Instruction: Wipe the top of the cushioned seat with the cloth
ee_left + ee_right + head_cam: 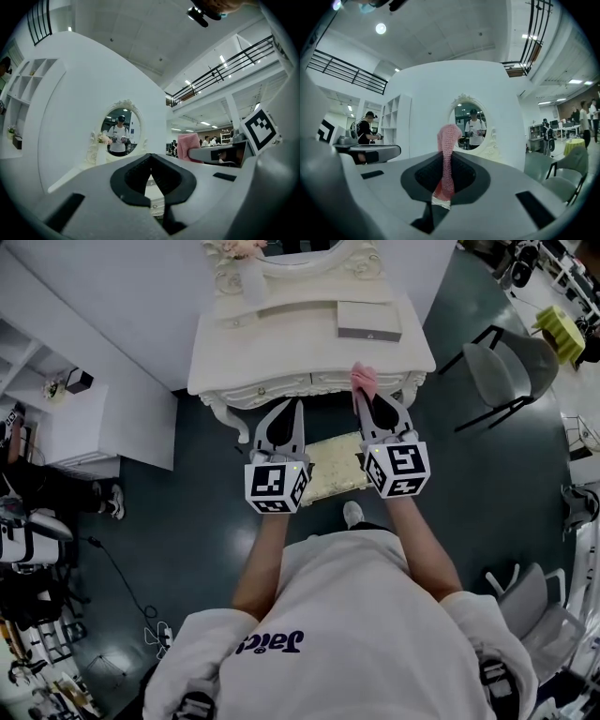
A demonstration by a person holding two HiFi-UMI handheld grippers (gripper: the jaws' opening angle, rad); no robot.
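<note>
In the head view the person holds both grippers side by side in front of the body, pointing toward 12 o'clock at a white dressing table (309, 352). The right gripper (367, 407) has its jaws pressed together on the pink cloth (364, 380). In the right gripper view the cloth (447, 140) stands up out of the closed jaws as a narrow folded strip, and its lower end sits deep between the pads of the right gripper (447, 164). The left gripper (289, 413) carries nothing. In its own view the tips of the left gripper (150, 157) meet, and only a small triangular gap is behind them. The cushioned seat (330, 470), pale yellow, lies lower down between the two grippers, at 6 o'clock from the table's front edge, and partly under the marker cubes. The cloth is above it and does not touch it. An oval mirror (471, 123) stands on the table at 12 o'clock. A grey chair (511, 367) is at 3 o'clock from the table.
</note>
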